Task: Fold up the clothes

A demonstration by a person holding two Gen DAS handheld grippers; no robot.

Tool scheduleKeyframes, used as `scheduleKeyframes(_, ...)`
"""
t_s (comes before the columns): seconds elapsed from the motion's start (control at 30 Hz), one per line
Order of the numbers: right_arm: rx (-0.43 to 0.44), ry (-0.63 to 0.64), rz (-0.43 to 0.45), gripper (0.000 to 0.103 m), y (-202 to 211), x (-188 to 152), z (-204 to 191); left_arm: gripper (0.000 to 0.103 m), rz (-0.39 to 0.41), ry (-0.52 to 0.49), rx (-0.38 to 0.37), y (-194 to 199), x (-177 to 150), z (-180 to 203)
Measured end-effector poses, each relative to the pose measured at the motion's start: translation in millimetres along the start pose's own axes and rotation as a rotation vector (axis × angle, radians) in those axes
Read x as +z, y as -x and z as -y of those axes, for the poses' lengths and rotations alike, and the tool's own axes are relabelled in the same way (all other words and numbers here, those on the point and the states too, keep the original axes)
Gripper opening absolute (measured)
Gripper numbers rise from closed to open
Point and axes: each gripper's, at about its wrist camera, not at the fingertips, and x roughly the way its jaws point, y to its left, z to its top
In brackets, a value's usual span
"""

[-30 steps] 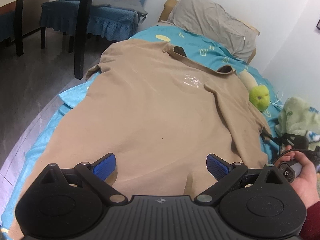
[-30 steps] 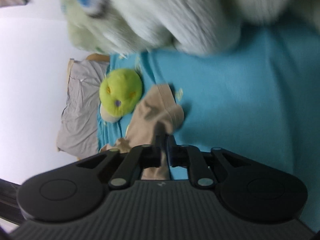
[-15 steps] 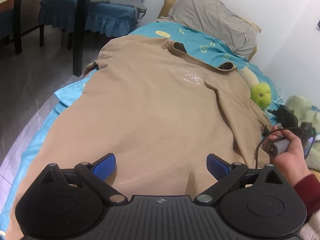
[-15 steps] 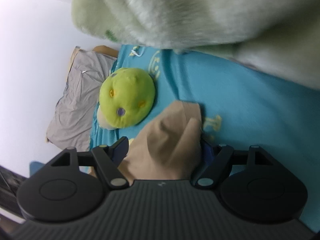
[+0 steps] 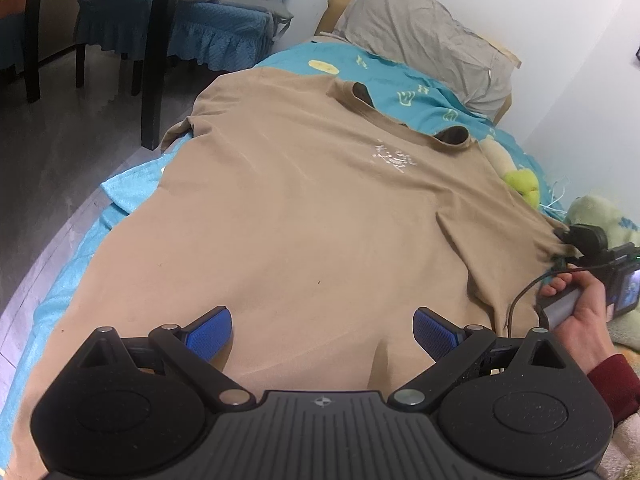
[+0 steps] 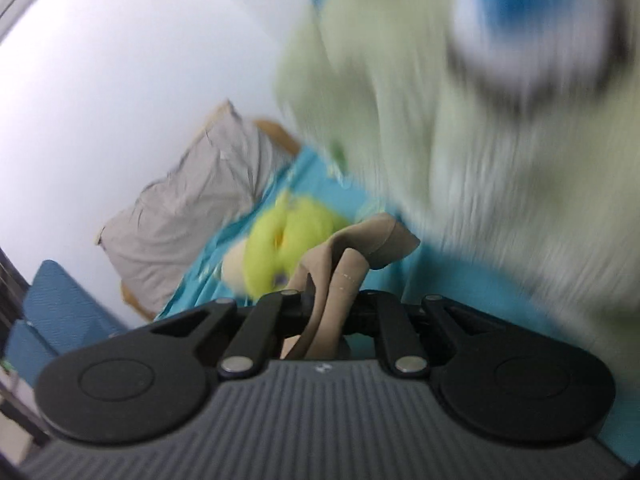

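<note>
A tan T-shirt [image 5: 288,208] lies spread flat on a bed with a teal sheet [image 5: 404,92], collar toward the pillow. My left gripper [image 5: 322,326] is open, its blue pads over the shirt's near hem, holding nothing. My right gripper [image 6: 326,304] is shut on the shirt's right sleeve [image 6: 348,264], which bunches up between the fingers. In the left wrist view the right gripper [image 5: 576,240] sits at the shirt's right sleeve edge, held by a hand [image 5: 580,320].
A grey pillow [image 5: 424,36] lies at the head of the bed. A yellow-green plush toy [image 5: 520,184] and a pale green fleece blanket [image 5: 604,216] lie right of the shirt. Blue-covered chairs [image 5: 200,28] and a dark table leg [image 5: 158,56] stand left on the grey floor.
My right gripper was open around the sleeve half a second ago and has closed on it; its view has swung and blurred. The left gripper has stayed open over the hem.
</note>
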Motion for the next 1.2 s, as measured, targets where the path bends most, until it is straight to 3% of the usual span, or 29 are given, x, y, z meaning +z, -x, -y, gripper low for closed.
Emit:
scheduleKeyframes(0.2,-0.036,0.000,-0.059,0.011,0.5,0.9,-11.1,0.099,0.043,0.010,0.001,11.5,8.3,0.0)
scheduleKeyframes(0.37,0.028,0.238,0.009,0.011,27.4,-7.8,-102.1,0.099,0.154,0.003,0.009,38.8,29.0,-6.2)
scheduleKeyframes(0.5,0.118,0.495,0.007,0.012,39.3,-57.9,-189.8,0.099,0.248,-0.020,0.058,62.0,45.1,-20.8)
scheduleKeyframes(0.6,0.156,0.657,-0.088,0.012,25.3,-119.5,-235.2,0.099,0.290,-0.021,0.124,71.3,50.2,-37.4)
scheduleKeyframes(0.77,0.165,0.847,-0.229,0.013,3.3,-203.3,-255.4,0.099,0.264,0.067,0.142,68.2,57.0,-71.6)
scheduleKeyframes(0.9,0.161,0.789,-0.349,0.018,-9.6,-215.2,-251.8,0.099,0.229,0.073,0.135,56.8,60.2,-81.1)
scheduleKeyframes(0.97,0.207,0.721,-0.403,0.052,-11.2,-209.0,-247.2,0.099,0.209,0.044,0.127,50.2,59.9,-77.3)
scheduleKeyframes(1.0,0.231,0.694,-0.418,0.089,-10.3,-206.7,-248.0,0.099,0.202,0.029,0.121,47.8,58.7,-74.5)
scheduleKeyframes(1.03,0.255,0.681,-0.414,0.103,-5.2,-203.6,-252.1,0.099,0.198,0.017,0.115,45.9,57.7,-71.7)
scheduleKeyframes(1.2,0.345,0.640,-0.393,0.103,43.9,-159.5,-261.8,0.099,0.202,-0.024,0.093,46.2,50.8,-59.4)
